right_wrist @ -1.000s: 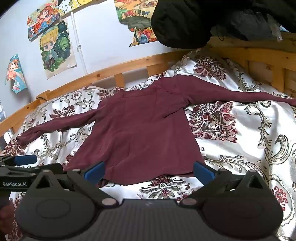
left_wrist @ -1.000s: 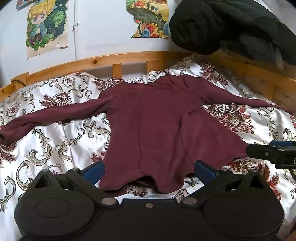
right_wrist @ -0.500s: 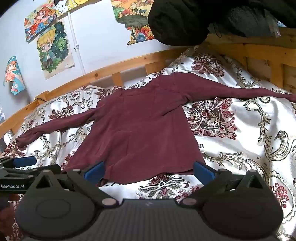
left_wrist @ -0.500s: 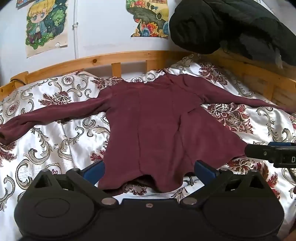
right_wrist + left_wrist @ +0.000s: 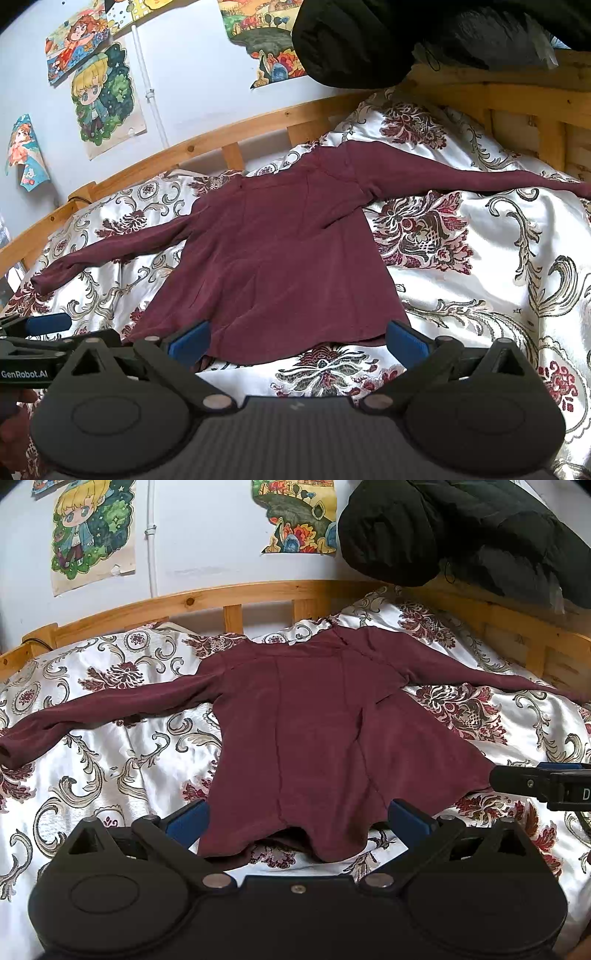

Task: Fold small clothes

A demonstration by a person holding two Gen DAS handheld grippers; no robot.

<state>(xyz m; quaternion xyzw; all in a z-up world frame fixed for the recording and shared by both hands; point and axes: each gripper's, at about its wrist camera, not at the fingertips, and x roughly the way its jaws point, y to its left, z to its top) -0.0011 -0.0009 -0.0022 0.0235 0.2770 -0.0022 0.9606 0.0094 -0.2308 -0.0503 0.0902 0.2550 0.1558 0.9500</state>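
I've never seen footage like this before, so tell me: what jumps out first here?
A maroon long-sleeved top lies spread flat in the middle of a floral bedspread, both sleeves stretched outward. Two open grippers sit at its near hem: the left gripper and the right gripper. A bulky black jacket hangs at upper right, beside cartoon posters on the wall.
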